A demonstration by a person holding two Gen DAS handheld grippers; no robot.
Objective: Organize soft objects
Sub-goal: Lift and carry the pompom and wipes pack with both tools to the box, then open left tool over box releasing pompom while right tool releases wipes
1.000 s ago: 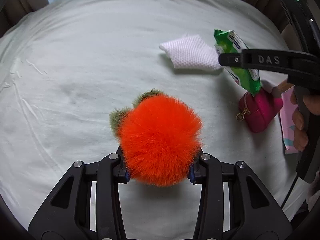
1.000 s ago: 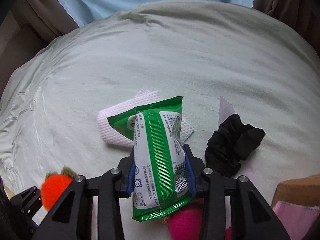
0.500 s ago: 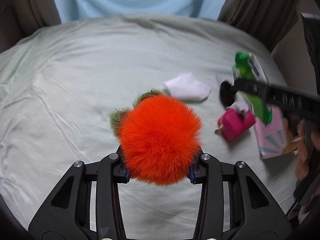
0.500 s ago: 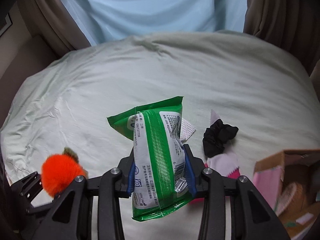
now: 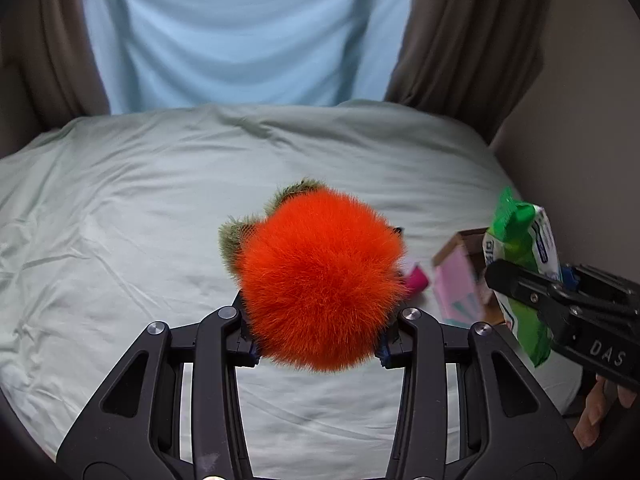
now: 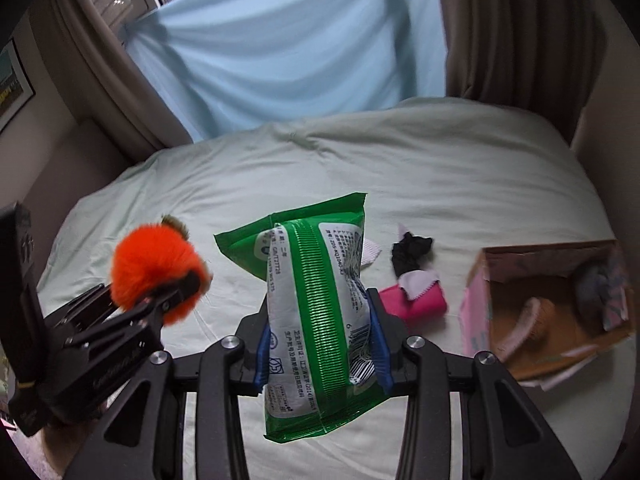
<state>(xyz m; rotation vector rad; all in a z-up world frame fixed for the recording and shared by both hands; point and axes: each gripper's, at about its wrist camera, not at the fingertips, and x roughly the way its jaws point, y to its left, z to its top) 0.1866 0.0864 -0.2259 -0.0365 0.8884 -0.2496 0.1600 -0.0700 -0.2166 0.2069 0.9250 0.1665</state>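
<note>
Furthest left, we see the left gripper (image 5: 318,342) clamped on an orange pompom (image 5: 322,288) with green tufts, held up above the pale green bedsheet (image 5: 120,240). From the right wrist view the same pompom (image 6: 154,270) hangs over the sheet's left part. In the middle, the right gripper (image 6: 320,356) squeezes a green packet (image 6: 316,316) printed with small writing and a barcode, too fine for us to read. In the left wrist view that gripper's side reads "DAS", with the packet (image 5: 524,264) poking above it. Only the right wrist view shows us a white cloth (image 6: 370,252), a black scrunchie (image 6: 412,254) and a pink pouch (image 6: 416,300) lying on the sheet, then an open cardboard box (image 6: 560,312) at far right with soft things inside.
</note>
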